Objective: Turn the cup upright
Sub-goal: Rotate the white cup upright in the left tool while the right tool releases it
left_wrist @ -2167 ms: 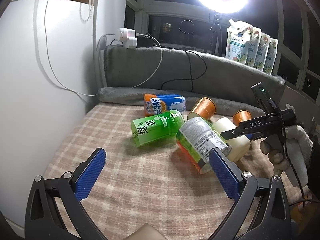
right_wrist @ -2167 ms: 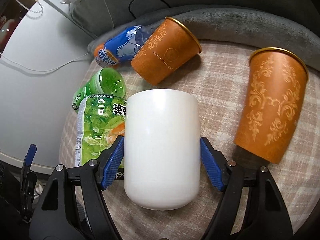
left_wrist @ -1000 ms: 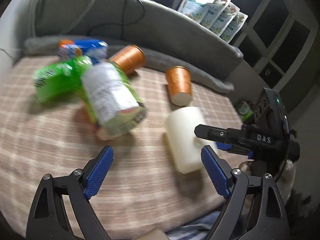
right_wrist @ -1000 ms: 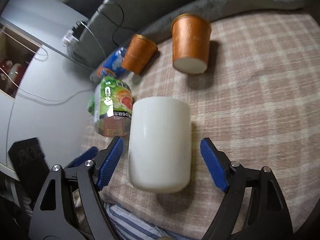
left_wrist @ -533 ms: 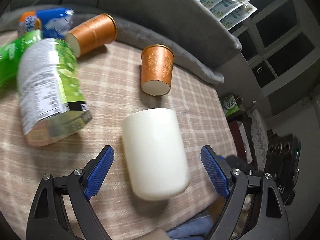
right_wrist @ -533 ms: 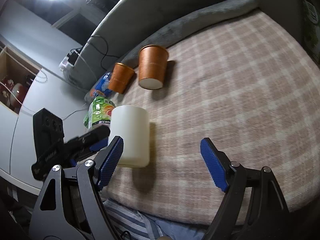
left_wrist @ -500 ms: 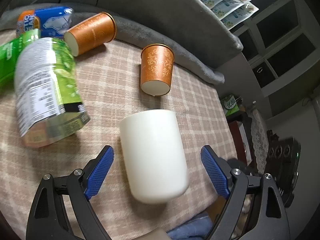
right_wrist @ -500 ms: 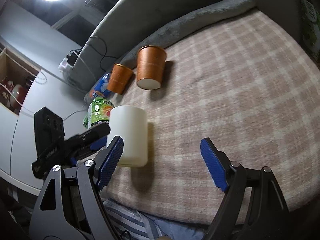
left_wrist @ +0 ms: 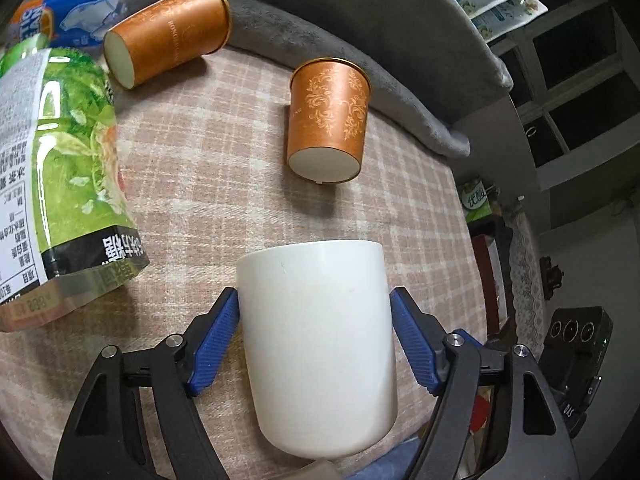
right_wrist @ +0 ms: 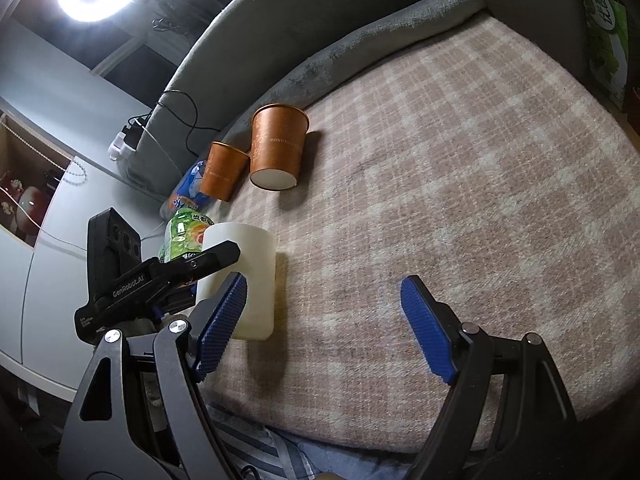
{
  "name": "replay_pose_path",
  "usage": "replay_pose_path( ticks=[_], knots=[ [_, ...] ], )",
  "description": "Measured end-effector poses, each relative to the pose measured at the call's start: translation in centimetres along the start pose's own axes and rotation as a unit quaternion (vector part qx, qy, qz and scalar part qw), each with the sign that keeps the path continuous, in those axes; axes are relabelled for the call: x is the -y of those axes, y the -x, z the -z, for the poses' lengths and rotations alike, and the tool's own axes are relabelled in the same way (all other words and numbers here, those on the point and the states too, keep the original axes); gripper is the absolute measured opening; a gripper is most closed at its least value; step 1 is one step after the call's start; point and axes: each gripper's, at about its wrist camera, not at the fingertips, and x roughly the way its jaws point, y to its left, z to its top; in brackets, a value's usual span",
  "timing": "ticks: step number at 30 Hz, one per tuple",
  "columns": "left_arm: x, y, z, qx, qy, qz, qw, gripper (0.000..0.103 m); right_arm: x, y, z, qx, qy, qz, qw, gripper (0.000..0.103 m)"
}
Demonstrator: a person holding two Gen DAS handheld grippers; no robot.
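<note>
A plain white cup (left_wrist: pixel 320 340) lies on its side on the checked cloth, near the front edge. My left gripper (left_wrist: pixel 316 340) is shut on it, blue pads pressing both of its sides. In the right wrist view the white cup (right_wrist: pixel 256 272) sits at the left with the left gripper's body over it. My right gripper (right_wrist: pixel 324 328) is open and empty, to the right of the cup and apart from it.
Two orange paper cups (left_wrist: pixel 328 120) (left_wrist: pixel 168 36) lie on their sides further back. A green bottle (left_wrist: pixel 52 168) and a blue bottle (left_wrist: pixel 68 12) lie at the left. A grey rolled blanket (left_wrist: pixel 360 44) borders the back. The cloth's front edge (right_wrist: pixel 360 440) is close.
My left gripper has moved forward and closed on the white cup. My right gripper has let go of the cup earlier and stays back, open.
</note>
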Motion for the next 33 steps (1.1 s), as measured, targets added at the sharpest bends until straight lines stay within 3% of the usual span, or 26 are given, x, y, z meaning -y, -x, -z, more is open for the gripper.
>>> replay_pose_path(
  ticks=[16, 33],
  knots=[
    [3.3, 2.7, 1.4, 0.072, -0.09, -0.041, 0.9925, 0.075, -0.9, -0.4, 0.2, 0.002, 0.013, 0.006, 1.0, 0.082],
    [5.3, 3.3, 2.0, 0.14, -0.172, -0.115, 0.9683, 0.075, -1.4, 0.0, 0.6, 0.016, 0.026, 0.024, 0.999, 0.082]
  ],
)
